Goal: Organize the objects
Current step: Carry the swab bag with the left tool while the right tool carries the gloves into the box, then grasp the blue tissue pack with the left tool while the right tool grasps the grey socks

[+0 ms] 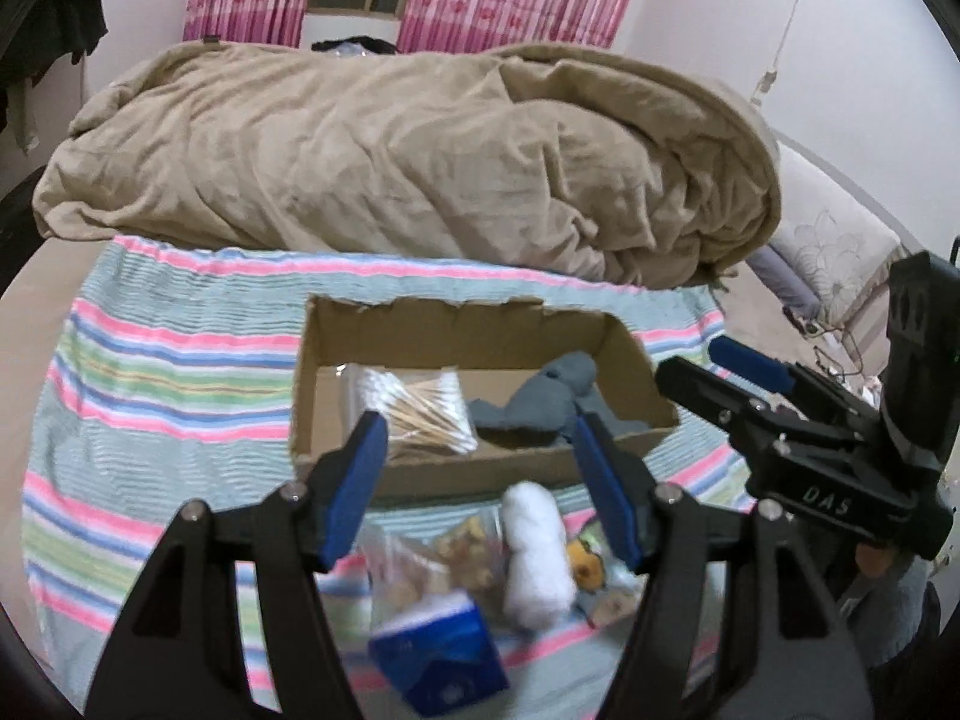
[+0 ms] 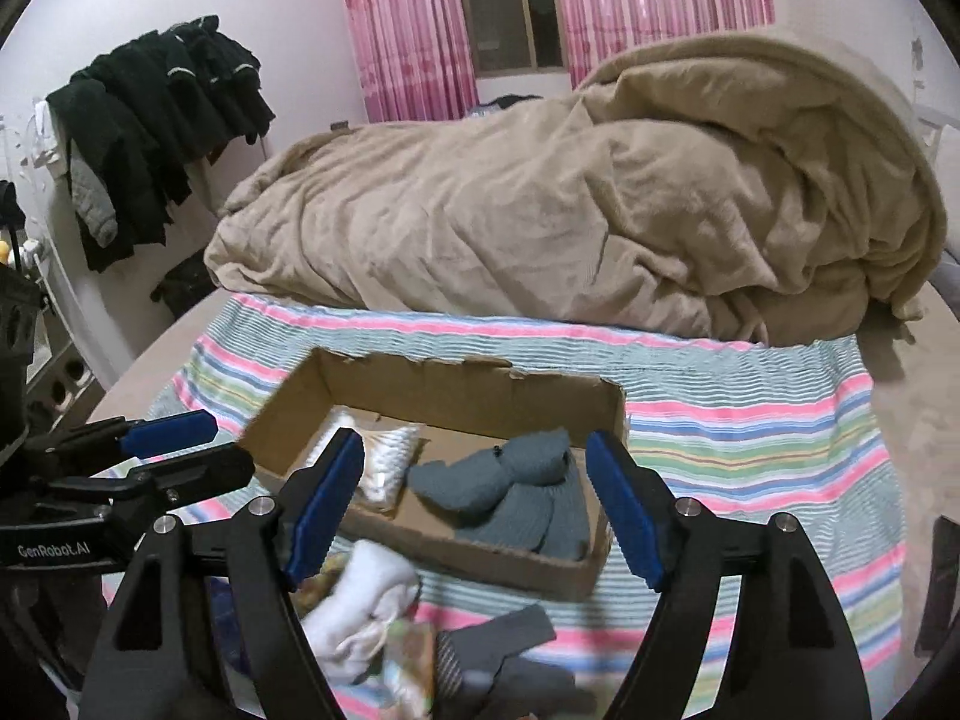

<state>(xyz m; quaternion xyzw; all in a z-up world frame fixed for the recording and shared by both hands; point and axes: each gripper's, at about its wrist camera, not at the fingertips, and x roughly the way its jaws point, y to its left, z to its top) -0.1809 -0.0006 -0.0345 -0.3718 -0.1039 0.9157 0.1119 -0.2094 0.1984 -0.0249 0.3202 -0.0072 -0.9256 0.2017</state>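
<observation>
The left gripper stands spread wide with nothing between its blue pads, low in the left wrist view. Just beneath the gap lies a white rolled sock, its long axis running nearly up and down the frame, near end toward the camera. At lower centre sits a blue tissue pack, tilted, beside a clear snack bag (contents blurred). Past the fingertips, mid-frame, is the open cardboard box on the striped cloth; inside it a packet of cotton swabs lies at left with sticks slanting toward lower right, and grey socks lie at right.

The right gripper is likewise spread and empty. In its view the box sits centre frame, and a dark grey sock lies at lower centre, slanting up to the right
</observation>
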